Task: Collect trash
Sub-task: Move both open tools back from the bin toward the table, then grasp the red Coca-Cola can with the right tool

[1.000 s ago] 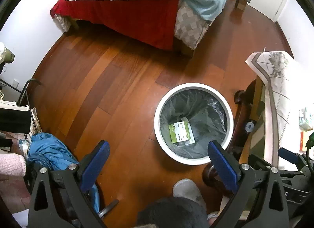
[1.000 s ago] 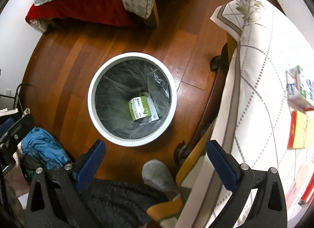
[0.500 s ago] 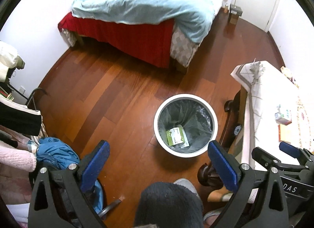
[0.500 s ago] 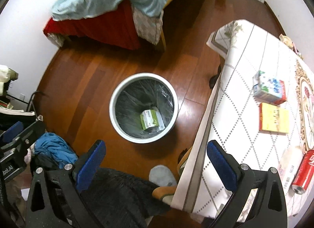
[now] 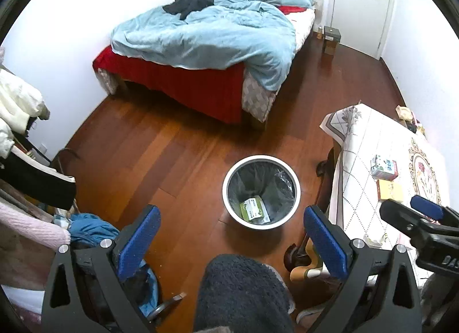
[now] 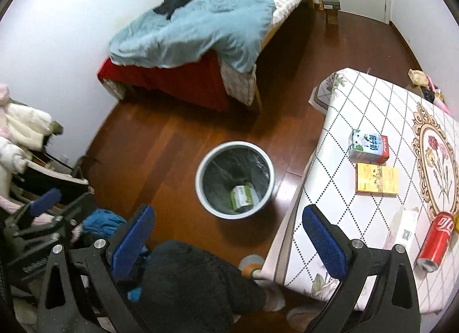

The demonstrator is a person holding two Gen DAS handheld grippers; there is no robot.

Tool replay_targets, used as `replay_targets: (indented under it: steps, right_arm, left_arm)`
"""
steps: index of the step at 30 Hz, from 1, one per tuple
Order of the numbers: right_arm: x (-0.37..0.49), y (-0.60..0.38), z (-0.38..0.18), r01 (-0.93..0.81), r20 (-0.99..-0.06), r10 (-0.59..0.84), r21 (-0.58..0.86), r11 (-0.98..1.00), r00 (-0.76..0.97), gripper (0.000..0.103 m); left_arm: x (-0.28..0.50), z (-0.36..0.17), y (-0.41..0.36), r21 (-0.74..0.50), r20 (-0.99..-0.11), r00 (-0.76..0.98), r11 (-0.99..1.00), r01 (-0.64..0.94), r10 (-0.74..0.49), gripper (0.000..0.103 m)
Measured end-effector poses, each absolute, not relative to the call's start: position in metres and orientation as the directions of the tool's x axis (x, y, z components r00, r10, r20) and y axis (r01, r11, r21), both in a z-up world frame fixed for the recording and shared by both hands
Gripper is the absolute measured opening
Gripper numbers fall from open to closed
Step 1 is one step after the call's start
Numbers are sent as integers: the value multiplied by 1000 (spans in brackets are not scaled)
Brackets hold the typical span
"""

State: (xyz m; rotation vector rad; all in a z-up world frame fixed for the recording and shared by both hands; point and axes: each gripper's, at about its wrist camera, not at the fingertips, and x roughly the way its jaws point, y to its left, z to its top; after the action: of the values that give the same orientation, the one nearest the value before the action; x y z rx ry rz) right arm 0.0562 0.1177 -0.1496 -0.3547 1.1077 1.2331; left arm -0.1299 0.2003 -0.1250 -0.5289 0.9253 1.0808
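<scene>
Done: we see one green-and-white carton (image 6: 241,198) already lying at the bottom of the bin (image 6: 200,172), which stands on the wood floor (image 6: 160,143) just left of the counter (image 6: 338,120).
Left: we judge four pieces still to collect, all on the counter to the right: a milk carton (image 6: 368,145), a yellow box (image 6: 376,180) just nearer than it, a white box (image 6: 401,231), and a red can (image 6: 436,239) lying on its side at the near right.
Left tool (image 5: 229,239): released, blue pads spread wide, nothing between them; it hangs high above the floor near the bin.
Right tool (image 6: 229,239): released and empty likewise, its right finger over the counter's near edge.
Bin: round, white-rimmed, lined with a crinkled dark plastic bag.
Cartons and boxes: printed card, flat-faced and rectangular; we expect them to be light and to give a little under pressure.
Can: smooth metal cylinder, likely to roll.
Counter: covered by a pale cloth with a diamond grid and a floral medallion.
Far side: a bed (image 5: 206,46) with a rumpled blue quilt.
</scene>
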Motion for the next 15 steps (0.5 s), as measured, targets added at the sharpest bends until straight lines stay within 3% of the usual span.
replay_targets:
  steps: [7,15]
  right_arm:
    - [105,56,-150,-770,-788,610,439,463,-83,103]
    - [230,-66,-213,-521,-885,448,324,790,128,103]
  left_arm:
    - [-74,-123,174,41,-832,245,496,-868,498,102]
    - [62,-196,131,56,-902,250,670,-741,351,102]
